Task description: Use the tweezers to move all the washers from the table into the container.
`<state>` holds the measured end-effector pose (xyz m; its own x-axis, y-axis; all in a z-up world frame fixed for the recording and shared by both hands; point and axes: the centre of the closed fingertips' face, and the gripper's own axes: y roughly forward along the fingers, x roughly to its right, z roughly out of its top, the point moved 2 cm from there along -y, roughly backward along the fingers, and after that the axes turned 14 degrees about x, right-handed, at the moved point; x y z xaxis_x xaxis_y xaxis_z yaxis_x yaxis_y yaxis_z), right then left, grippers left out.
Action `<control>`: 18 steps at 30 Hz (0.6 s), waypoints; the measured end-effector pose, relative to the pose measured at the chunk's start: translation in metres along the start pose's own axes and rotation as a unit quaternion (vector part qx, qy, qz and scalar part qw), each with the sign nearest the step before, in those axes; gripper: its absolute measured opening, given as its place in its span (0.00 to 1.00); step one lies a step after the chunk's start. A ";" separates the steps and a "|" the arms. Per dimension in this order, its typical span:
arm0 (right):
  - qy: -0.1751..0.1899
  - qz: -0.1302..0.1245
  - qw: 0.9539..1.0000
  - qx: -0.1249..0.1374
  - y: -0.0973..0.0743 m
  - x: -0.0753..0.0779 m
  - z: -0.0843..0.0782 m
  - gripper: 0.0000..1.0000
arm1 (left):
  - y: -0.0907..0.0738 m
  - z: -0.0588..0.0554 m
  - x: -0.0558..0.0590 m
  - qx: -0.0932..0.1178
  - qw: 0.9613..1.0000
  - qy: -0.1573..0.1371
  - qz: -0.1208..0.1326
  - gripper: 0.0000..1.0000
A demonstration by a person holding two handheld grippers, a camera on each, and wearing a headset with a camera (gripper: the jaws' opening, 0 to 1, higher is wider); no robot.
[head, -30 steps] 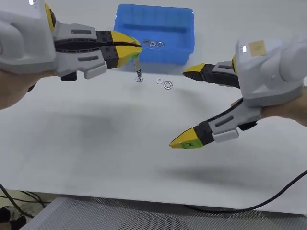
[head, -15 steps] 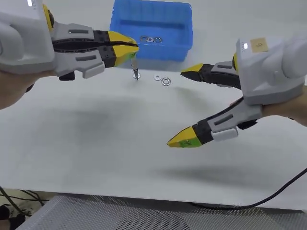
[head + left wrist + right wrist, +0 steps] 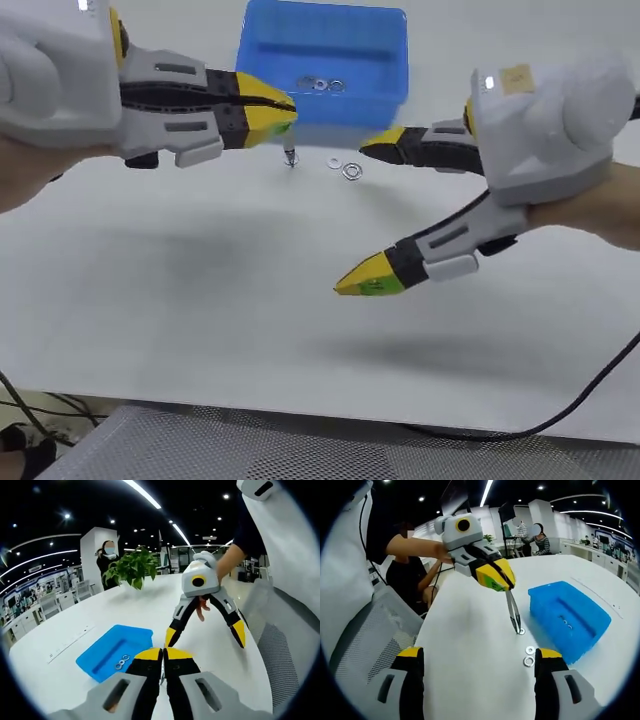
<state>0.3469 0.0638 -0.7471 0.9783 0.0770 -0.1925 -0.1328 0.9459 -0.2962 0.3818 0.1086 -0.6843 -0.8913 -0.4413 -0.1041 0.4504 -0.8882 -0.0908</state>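
My left gripper (image 3: pixel 288 113) is shut on a pair of metal tweezers (image 3: pixel 288 148) that point down at the table. Their tips meet a small washer (image 3: pixel 290 161) lying on the white tabletop. Two more washers (image 3: pixel 333 162) (image 3: pixel 351 172) lie just to its right. Behind them stands the blue container (image 3: pixel 262 50) with several washers (image 3: pixel 320 85) in it. My right gripper (image 3: pixel 355 218) hangs open beside the loose washers, nothing between its jaws. In the right gripper view the tweezers (image 3: pixel 514 612) touch the washer (image 3: pixel 521 631) beside the container (image 3: pixel 592 615).
The white table (image 3: pixel 200 300) stretches wide in front of the washers, its near edge above a metal mesh (image 3: pixel 250 450). A black cable (image 3: pixel 560 410) trails off the front right. Seated people (image 3: pixel 415 555) and a potted plant (image 3: pixel 131 567) are far behind.
My right gripper has drifted a little to the left, nearer the loose washers. The tweezers' tips stay at the same washer; the view itself has shifted slightly.
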 end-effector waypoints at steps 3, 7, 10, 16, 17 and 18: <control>-0.017 -0.001 1.000 -0.004 0.010 0.012 0.009 0.85 | -0.004 -0.006 -0.010 -0.005 1.000 -0.006 -0.007 0.05; -0.008 0.005 1.000 0.014 0.023 0.025 0.023 0.67 | -0.006 -0.010 -0.015 -0.014 1.000 -0.012 -0.022 0.05; -0.025 0.009 1.000 0.008 0.033 0.034 0.024 0.51 | -0.006 -0.011 -0.012 -0.017 0.999 -0.015 -0.032 0.05; -0.078 0.021 0.996 -0.035 0.043 0.049 0.016 0.29 | -0.008 -0.013 -0.012 -0.021 0.999 -0.016 -0.036 0.05; -0.087 0.026 0.995 -0.043 0.044 0.050 0.014 0.28 | -0.008 -0.013 -0.011 -0.022 0.999 -0.018 -0.037 0.05; -0.095 0.031 0.994 -0.047 0.046 0.049 0.013 0.28 | -0.008 -0.013 -0.011 -0.021 0.999 -0.018 -0.036 0.05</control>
<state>0.3909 0.1149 -0.7577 0.9790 0.2007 -0.0363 -0.1994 0.9043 -0.3775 0.3883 0.1221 -0.6950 -0.9228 -0.3807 -0.0594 0.3853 -0.9123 -0.1390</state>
